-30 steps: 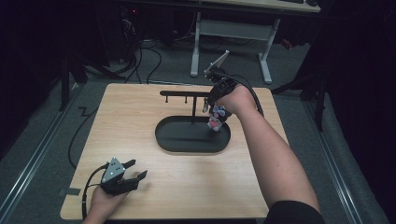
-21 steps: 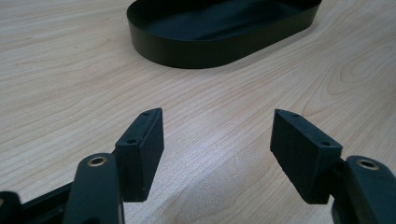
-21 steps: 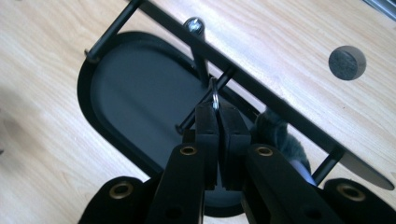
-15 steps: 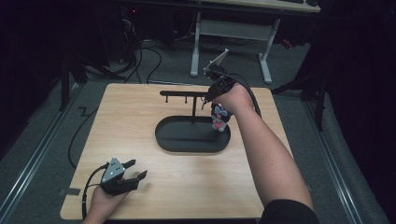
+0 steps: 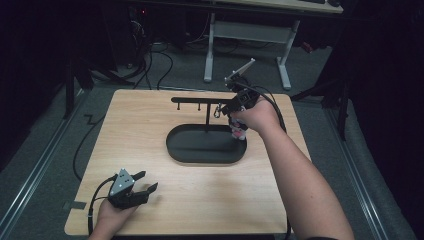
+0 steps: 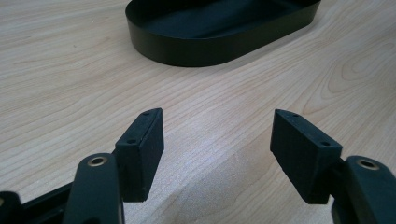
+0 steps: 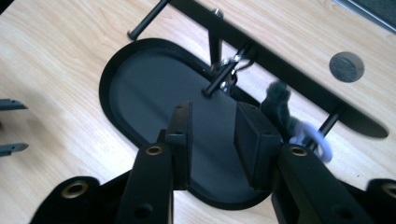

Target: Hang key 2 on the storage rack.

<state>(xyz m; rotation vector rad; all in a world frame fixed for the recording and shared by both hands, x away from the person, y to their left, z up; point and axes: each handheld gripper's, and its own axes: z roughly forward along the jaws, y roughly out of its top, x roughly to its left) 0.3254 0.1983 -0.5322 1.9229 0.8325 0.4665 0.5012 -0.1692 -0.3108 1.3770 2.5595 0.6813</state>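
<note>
Now that your right gripper (image 7: 212,135) has just been opening with nothing between its jaws, the keyring (image 7: 229,70) hangs on the rack's (image 7: 289,70) peg above the tray (image 5: 175,150), apparently delivered; your left gripper (image 6: 217,144) rests spread.

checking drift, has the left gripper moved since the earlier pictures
No. In the high view the left gripper sits at the same spot near the table's near left corner, equally far from the black tray.
</note>
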